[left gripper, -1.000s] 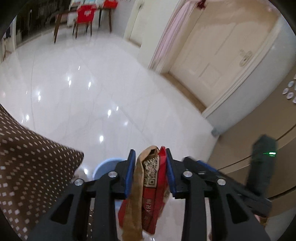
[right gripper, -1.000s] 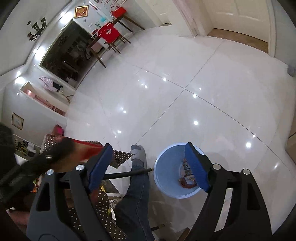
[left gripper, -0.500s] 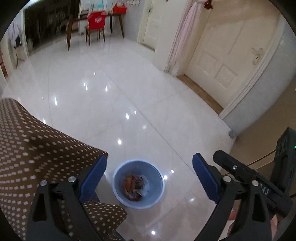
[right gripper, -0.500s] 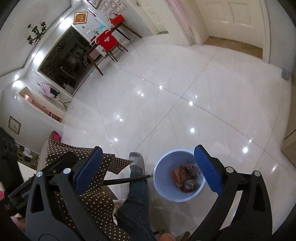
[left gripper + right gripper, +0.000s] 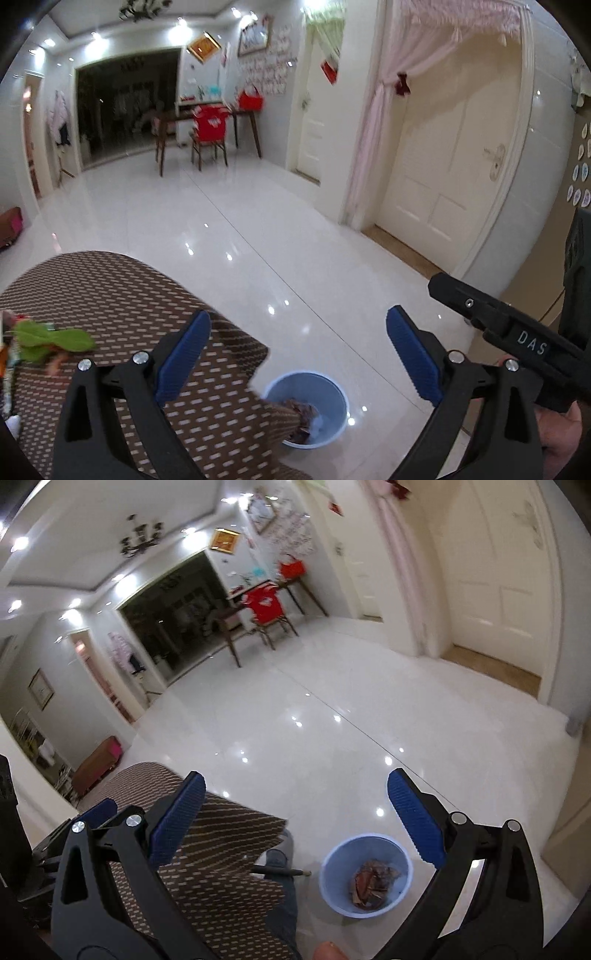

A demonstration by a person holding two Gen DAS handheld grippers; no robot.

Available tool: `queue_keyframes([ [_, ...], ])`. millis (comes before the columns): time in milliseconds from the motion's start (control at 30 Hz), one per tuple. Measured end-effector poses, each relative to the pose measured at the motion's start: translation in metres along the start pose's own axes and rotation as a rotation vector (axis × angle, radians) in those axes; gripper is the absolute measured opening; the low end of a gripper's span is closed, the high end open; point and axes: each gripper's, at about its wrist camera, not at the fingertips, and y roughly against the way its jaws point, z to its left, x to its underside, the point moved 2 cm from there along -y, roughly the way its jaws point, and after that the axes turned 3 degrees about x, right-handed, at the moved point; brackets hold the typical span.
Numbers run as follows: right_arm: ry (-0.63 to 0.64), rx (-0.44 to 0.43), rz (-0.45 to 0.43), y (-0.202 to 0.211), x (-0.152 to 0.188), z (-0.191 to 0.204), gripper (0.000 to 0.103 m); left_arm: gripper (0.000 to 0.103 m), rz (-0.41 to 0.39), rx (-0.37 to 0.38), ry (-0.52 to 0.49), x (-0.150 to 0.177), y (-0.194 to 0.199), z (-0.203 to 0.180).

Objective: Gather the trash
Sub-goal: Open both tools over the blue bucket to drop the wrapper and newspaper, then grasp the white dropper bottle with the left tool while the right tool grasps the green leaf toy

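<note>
Both claws gape wide and empty: our left claw (image 5: 297,354), whose jaws have just been opening, is nearer the green scrap (image 5: 51,341) lying left of it on the tabletop (image 5: 122,291); bin (image 5: 365,875) sits below our right claw (image 5: 295,818).

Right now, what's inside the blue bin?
The blue bin holds crumpled brown and red wrappers on its bottom. In the left wrist view the dotted tablecloth hides the bin's near side; anything beneath the wrappers can't be seen.

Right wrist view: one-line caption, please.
Open right gripper above a blue bin holding wrappers.
</note>
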Motion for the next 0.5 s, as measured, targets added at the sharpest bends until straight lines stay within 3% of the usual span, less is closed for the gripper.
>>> queue_keyframes([
  [500, 0.213, -0.202, 0.063, 0.003, 0.029, 0.148, 0.097, 0.094, -0.139, -0.18, 0.101, 0.03, 0.114, 0.108],
])
